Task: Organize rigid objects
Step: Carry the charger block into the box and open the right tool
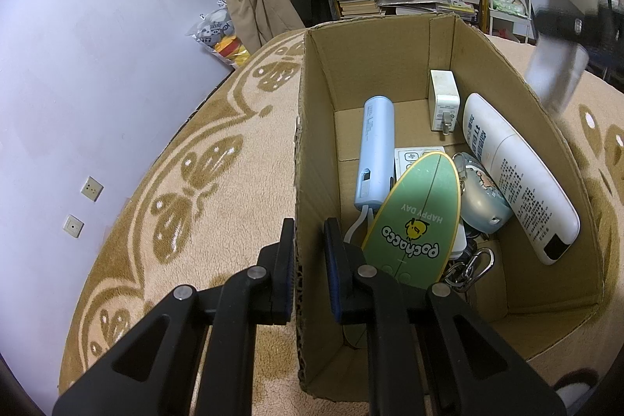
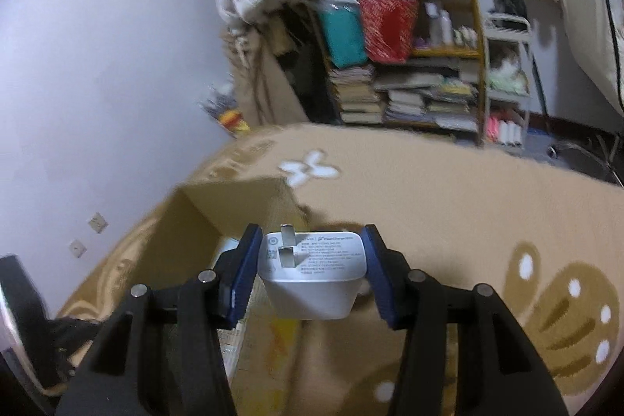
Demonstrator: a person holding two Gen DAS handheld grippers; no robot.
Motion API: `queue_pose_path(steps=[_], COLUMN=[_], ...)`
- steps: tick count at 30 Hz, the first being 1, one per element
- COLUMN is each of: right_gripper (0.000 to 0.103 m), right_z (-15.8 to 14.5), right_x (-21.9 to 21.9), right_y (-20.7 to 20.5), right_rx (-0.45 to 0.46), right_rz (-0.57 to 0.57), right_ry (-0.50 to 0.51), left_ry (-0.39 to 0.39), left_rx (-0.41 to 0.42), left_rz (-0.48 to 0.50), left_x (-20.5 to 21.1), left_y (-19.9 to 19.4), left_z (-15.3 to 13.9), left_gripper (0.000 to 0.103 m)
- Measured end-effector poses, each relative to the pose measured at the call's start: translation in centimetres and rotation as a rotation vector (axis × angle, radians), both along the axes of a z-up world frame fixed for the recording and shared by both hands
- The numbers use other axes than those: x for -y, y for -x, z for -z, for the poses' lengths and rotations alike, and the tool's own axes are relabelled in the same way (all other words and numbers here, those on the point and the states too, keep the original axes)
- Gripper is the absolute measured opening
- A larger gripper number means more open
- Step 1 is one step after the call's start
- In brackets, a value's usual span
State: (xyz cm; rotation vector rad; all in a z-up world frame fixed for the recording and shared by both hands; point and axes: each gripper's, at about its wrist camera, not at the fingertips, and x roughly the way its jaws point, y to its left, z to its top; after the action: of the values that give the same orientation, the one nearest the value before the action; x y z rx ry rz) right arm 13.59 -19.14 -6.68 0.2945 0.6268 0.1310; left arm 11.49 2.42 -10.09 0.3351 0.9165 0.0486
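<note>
The left gripper (image 1: pixel 308 244) has its 2 fingers nearly together, pinching the left wall of the cardboard box (image 1: pixel 312 151): 1 finger sits outside on the carpet side, the other inside the box. The box stands open on a beige patterned carpet (image 1: pixel 218 182).

Inside the box, from left to right, lie a light blue cylindrical power bank (image 1: pixel 374 151), a green oval board printed "HAPPY DAY" (image 1: pixel 421 217) that leans over other items, a white charger (image 1: pixel 444 100) at the far wall, a rounded pale blue gadget (image 1: pixel 481 199), and a long white bottle (image 1: pixel 518 178) resting against the right wall. A white keypad-like piece and some metal clips are mostly covered by the green board, so they are hard to identify. At the upper right of the left wrist view, a blurred pale shape cannot be made out.

The right gripper (image 2: pixel 310 268) holds a white wall charger (image 2: pixel 312 271) between its 2 blue pads, each pad pressing 1 side, prongs facing the camera. It hangs above the box, whose far corner shows behind it. The right wrist view is motion-blurred, and the box contents below the charger are unreadable.
</note>
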Motion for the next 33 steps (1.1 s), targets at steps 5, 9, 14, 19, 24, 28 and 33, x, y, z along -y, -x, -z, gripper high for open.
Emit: queue_pose_path(steps=[5, 9, 14, 19, 24, 28, 33], right_gripper=[0.055, 0.055, 0.055, 0.055, 0.055, 0.056, 0.056], right_z=[-1.7, -2.1, -2.6, -2.3, -0.3, 0.9, 1.4], right_x=[-1.6, -1.7, -2.4, -3.9, -5.6, -6.2, -6.5], right_y=[0.8, 1.0, 1.5, 1.7, 1.3, 1.1, 0.6], right_rx=[0.066, 0.075, 0.098, 0.095, 0.034, -0.005, -0.031], right_rz=[-0.01, -0.018, -0.073, -0.144, -0.198, -0.209, -0.211], right_ry=[0.049, 0.018, -0.062, -0.1, -0.102, -0.085, -0.067], left_ry=[0.006, -0.003, 0.003, 0.006, 0.009, 0.015, 0.017], left_rx=[0.001, 0.003, 0.001, -0.001, -0.002, -0.004, -0.004], left_rz=[0.0, 0.001, 0.001, 0.0, 0.0, -0.001, -0.001], left_x=[0.0, 0.1, -0.1, -0.1, -0.1, -0.3, -0.3], left_y=[0.0, 0.1, 0.0, 0.0, 0.0, -0.1, -0.1], left_z=[0.1, 0.2, 0.2, 0.2, 0.1, 0.0, 0.0], left_gripper=[0.014, 0.014, 0.014, 0.014, 0.014, 0.014, 0.014])
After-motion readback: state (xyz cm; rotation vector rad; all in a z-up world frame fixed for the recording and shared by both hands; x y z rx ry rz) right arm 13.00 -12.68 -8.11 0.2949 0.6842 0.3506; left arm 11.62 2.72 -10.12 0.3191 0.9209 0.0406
